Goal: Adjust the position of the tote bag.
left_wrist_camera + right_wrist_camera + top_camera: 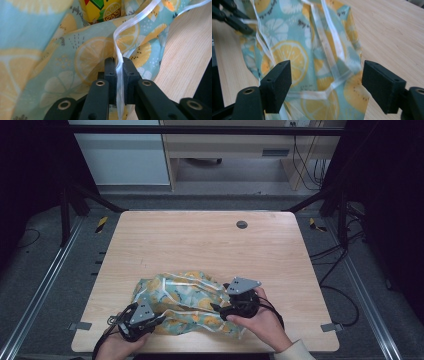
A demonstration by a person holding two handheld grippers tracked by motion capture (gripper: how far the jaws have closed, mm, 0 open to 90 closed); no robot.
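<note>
A soft bag (185, 300) printed with lemon slices on pale blue lies crumpled near the table's front edge. My left gripper (159, 319) sits at the bag's front left corner. In the left gripper view, that gripper (119, 65) is shut on the bag's translucent white handle strap (120, 37). A yellow carton (103, 8) peeks out of the bag's mouth beyond it. My right gripper (216, 308) rests at the bag's right side. Its jaws stand wide apart in the right gripper view (325, 75), with the bag's fabric (294, 53) and another white strap (332, 45) lying between them.
The wooden table (200, 245) has a round grey cable port (241, 224) near its far edge. Metal frame rails run along both sides of the table. Grey floor and loose cables lie beyond the right edge.
</note>
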